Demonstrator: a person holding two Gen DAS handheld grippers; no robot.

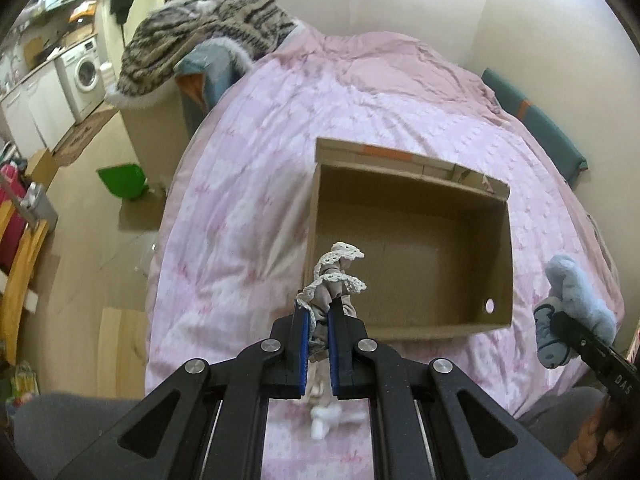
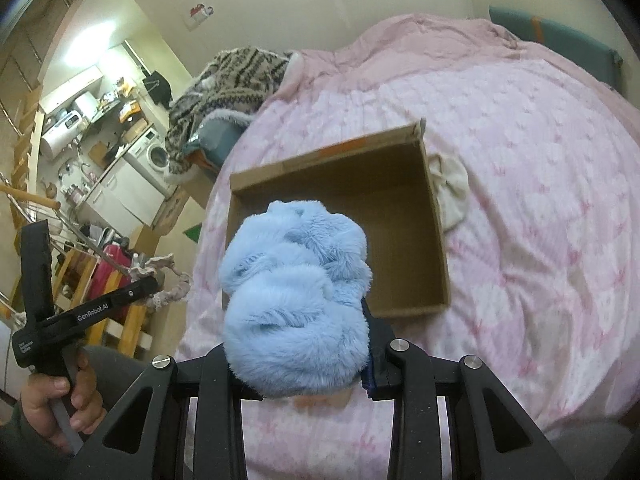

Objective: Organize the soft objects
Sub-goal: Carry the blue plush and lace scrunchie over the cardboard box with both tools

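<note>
Fingers of the left gripper, seen in the left wrist view, pinch a beige lace-trimmed cloth between their blue pads; the cloth bunches above the tips and more of it hangs blurred below. It is held just over the near left corner of an open cardboard box that sits on a bed covered with a pink quilt. The box interior shows bare cardboard and a small round hole in its right wall. At the right edge the right gripper appears from the side, closed on a fluffy blue plush beside the box. A striped furry blanket is heaped at the far left corner of the bed, and a washing machine stands in the room beyond.

From the right wrist view, the plush fills the centre and hides the fingertips of the right gripper, though it is clearly clamped between them, near the front edge of the box. Only this view shows a cream cloth lying on the quilt against the box's right wall. At left, a hand grips the handle of the left gripper, with the lace cloth dangling from its tip.
</note>
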